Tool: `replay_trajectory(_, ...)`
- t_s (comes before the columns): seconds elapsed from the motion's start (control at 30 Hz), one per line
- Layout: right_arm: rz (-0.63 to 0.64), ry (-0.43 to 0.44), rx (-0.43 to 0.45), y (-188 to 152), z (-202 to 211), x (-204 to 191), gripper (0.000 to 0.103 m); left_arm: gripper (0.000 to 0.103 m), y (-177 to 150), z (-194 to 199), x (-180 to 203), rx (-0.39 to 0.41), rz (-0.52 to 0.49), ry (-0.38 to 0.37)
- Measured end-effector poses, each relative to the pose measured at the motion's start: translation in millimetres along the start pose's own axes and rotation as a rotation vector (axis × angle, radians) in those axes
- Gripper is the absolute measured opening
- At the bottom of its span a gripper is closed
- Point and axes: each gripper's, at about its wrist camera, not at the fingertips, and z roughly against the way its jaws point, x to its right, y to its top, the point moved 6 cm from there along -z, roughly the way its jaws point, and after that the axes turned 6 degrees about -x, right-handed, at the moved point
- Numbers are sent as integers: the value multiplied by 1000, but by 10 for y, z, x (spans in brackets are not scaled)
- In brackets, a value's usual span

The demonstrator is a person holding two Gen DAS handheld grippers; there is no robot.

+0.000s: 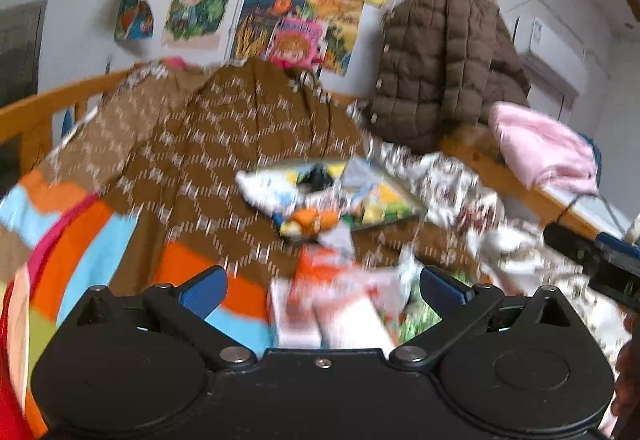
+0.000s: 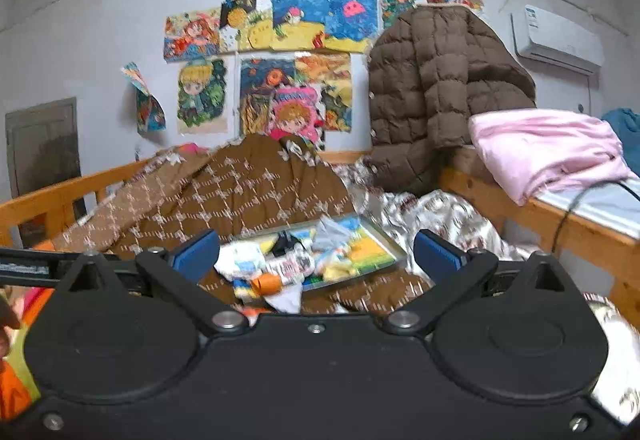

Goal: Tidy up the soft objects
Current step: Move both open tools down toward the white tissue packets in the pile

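Presently, left gripper (image 1: 323,286) spread wide, nothing pinched | right gripper (image 2: 316,254) spread too, empty | soft-item pile (image 2: 288,260) lay ahead of both, on a tray (image 2: 384,240) atop the brown quilt (image 2: 248,192) | risk: a hasty, blurred approach might snag the quilt or tip the tray.

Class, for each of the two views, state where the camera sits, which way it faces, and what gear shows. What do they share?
Left wrist: on the left gripper, jaws open, tilted down at the quilt; right gripper at the edge.
Right wrist: on the right gripper, jaws open, facing the wall.
Shared: quilt, coat, posters, tray.
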Motion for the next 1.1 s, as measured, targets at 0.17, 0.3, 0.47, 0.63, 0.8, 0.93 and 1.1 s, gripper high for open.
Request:
replay_trajectory(0.17, -56, -28, -47, -344, 134, 77, 103, 102, -166, 58, 21, -11, -35, 41)
replay_trajectory(0.3, -147, -19, -96, -554, 188, 105, 102, 102, -230, 97, 41, -11, -42, 48)
replay_trajectory(0.47, -163, -26, -137, -774, 246, 71, 103, 102, -326, 71, 75, -45, -61, 86)
replay_trajectory(0.63, -130, -53, -150, -908, 340, 27, 102, 102, -364, 84, 90, -52, -76, 90)
replay_trajectory(0.8, -121, -60, -174, -951, 357, 3, 102, 102, -397, 82, 86, -64, -81, 107)
replay_trajectory(0.93, -122, -61, -203, -956, 322, 21, 102, 102, -408, 50, 75, -76, -86, 135)
replay_trajectory(1.1, -108, -52, -230, -978, 300, 21, 102, 102, -425, 4, 64, -90, -102, 192)
